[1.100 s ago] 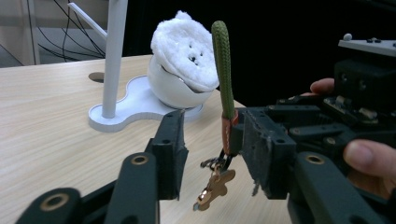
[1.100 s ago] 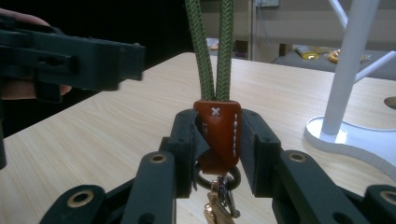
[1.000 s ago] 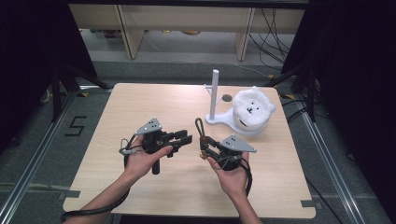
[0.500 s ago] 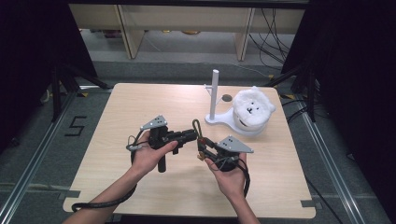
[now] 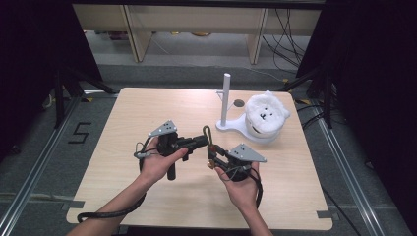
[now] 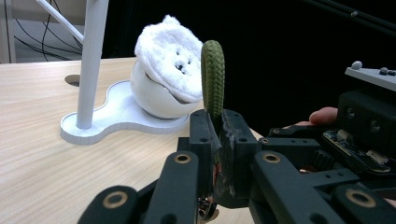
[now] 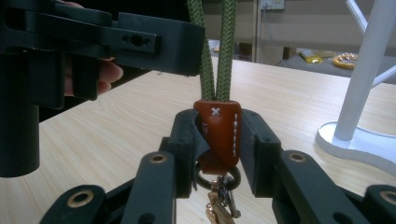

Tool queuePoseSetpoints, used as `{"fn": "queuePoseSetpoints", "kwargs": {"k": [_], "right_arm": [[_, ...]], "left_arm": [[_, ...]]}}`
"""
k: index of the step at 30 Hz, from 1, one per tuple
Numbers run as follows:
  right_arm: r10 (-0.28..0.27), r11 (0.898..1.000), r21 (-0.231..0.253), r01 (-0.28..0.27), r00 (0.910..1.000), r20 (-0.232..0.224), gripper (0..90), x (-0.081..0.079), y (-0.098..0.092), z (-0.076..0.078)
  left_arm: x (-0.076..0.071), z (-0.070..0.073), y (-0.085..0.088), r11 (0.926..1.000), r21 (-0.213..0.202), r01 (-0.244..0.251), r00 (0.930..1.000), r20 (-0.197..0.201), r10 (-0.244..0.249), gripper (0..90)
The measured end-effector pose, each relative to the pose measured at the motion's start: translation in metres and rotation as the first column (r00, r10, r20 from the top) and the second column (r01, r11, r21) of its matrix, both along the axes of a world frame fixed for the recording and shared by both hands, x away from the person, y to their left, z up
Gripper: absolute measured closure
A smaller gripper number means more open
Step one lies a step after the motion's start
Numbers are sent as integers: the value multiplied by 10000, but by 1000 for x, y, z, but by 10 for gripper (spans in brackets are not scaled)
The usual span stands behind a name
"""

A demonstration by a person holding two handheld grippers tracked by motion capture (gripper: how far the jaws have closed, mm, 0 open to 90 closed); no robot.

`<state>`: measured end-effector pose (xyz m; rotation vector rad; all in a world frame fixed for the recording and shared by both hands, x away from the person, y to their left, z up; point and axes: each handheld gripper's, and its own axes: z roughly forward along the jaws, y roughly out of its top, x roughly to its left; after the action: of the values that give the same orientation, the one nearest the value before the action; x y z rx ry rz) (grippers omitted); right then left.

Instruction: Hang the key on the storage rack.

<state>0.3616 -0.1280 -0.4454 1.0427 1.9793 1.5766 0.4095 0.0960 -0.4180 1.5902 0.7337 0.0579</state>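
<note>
Wooden table (image 5: 147, 118), white post stand (image 5: 226, 101) behind. Right gripper (image 7: 217, 140) clamps the keychain's leather tab (image 7: 218, 133); left gripper (image 6: 214, 135), jaws just closing, pinches its green cord loop (image 6: 213, 77). Probable next step: hanging the loop on the stand.

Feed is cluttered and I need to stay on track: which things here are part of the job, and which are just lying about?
In the job:
- green cord loop, pinched by the left gripper
- brown leather tab with key ring, clamped in the right gripper

Lying about:
- white stand with post
- fluffy white bear toy
- table
</note>
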Motion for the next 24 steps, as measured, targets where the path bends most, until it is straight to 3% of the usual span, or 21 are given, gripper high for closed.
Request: {"fn": "queuePoseSetpoints", "kwargs": {"k": [7, 15, 22, 24], "right_arm": [[-114, 9999, -24, 114, 9998, 153, 692, -1, 1, 2], [-201, 9998, -47, 201, 9997, 117, 692, -1, 1, 2], [-172, 9998, 25, 172, 9997, 159, 678, 0, 2, 1], [-119, 9999, 89, 117, 9998, 143, 635, 0, 2, 1]], "left_arm": [[0, 2, -3, 10000, 56, -50, 9994, 340, 49, 832], [1, 1, -4, 10000, 28, -78, 9993, 372, 77, 821], [0, 3, -6, 9996, 284, -56, 9976, 685, 36, 839], [1, 3, -5, 9987, 485, -168, 9962, 867, 126, 840]]}}
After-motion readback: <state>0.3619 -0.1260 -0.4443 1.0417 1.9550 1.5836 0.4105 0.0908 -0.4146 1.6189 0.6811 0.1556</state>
